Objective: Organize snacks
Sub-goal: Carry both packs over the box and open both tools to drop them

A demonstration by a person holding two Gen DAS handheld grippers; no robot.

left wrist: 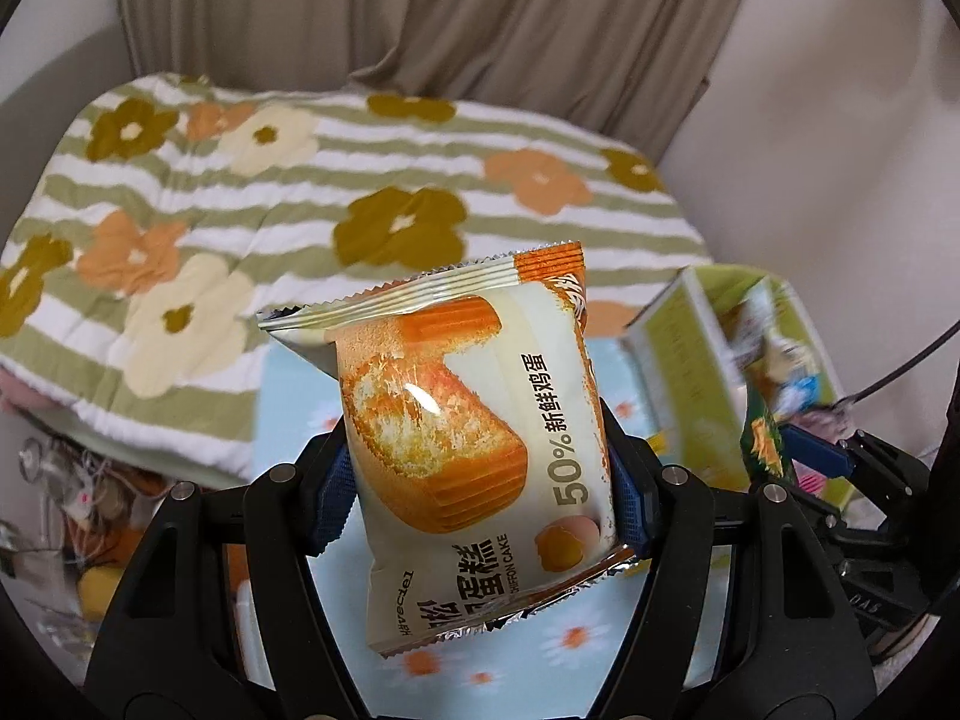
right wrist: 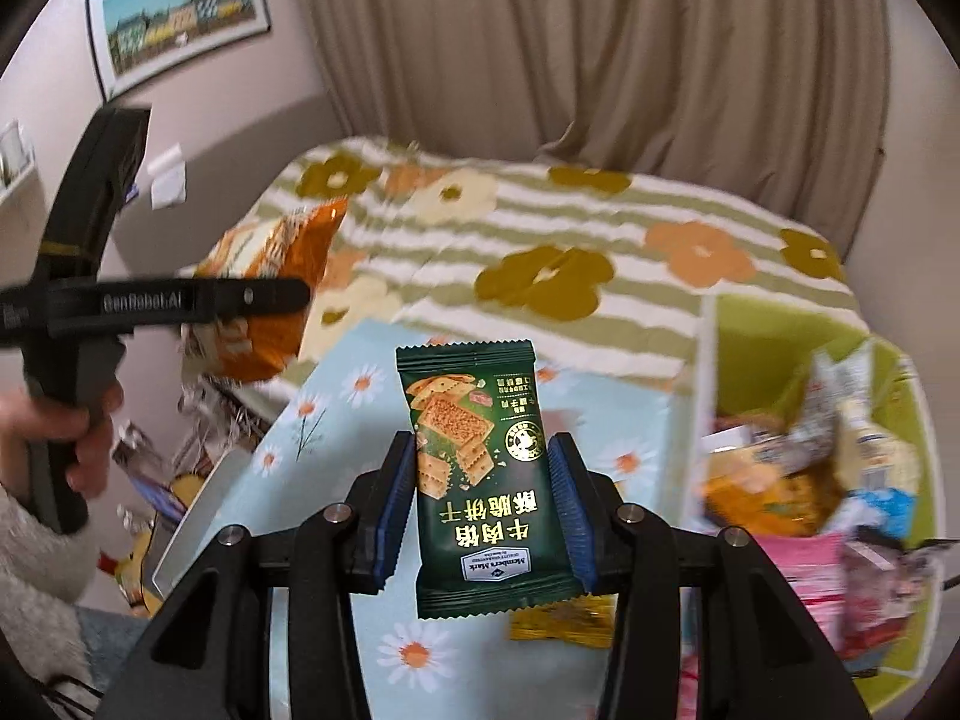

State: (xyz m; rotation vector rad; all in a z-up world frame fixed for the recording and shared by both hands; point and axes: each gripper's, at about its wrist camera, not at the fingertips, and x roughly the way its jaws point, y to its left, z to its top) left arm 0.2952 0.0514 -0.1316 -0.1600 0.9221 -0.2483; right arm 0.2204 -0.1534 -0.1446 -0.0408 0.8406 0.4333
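Note:
My left gripper (left wrist: 480, 480) is shut on a cream and orange chiffon cake packet (left wrist: 456, 420) and holds it in the air above a light blue daisy-print table (left wrist: 576, 630). The same packet shows at the left of the right wrist view (right wrist: 270, 294), beside the left gripper's black body (right wrist: 180, 300). My right gripper (right wrist: 483, 492) is shut on a dark green cracker packet (right wrist: 480, 480) above the table (right wrist: 336, 420). A green box (right wrist: 900, 570) holding several snack packets stands at the right; it also shows in the left wrist view (left wrist: 690, 372), with the right gripper's fingers (left wrist: 810, 450) next to it.
A bed with a striped flower-print blanket (left wrist: 300, 192) lies behind the table. Beige curtains (right wrist: 660, 60) hang at the back. A small yellow packet (right wrist: 564, 618) lies on the table under the green one. Clutter (left wrist: 78, 510) sits on the floor left of the table.

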